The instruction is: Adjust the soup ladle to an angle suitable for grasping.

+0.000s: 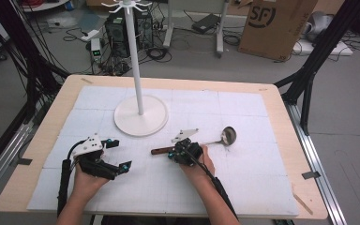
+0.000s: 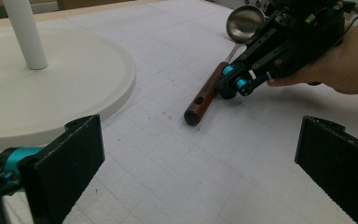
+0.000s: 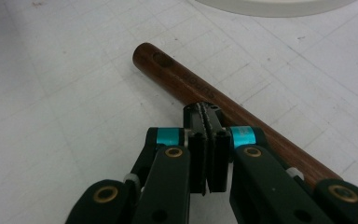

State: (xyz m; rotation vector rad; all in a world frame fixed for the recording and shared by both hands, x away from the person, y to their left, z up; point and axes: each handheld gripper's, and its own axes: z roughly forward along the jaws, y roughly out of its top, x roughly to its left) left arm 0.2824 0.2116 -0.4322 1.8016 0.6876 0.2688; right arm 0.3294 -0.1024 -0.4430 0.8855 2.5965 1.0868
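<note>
A light wooden table point(image 1: 281, 117) topped with white gridded padding point(image 1: 243, 108) is standing on a grey floor point(image 1: 356, 93). A cardboard box point(image 1: 276, 26) is sitting at upper right, black frame struts point(image 1: 318, 51) are flanking both sides, and cables and electronics point(image 1: 117, 33) are cluttering the upper left.

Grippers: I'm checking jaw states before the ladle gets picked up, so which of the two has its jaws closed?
The right gripper, at the ladle's wooden handle, has its jaws pressed together with nothing between them. The left gripper has its jaws wide apart.
</note>
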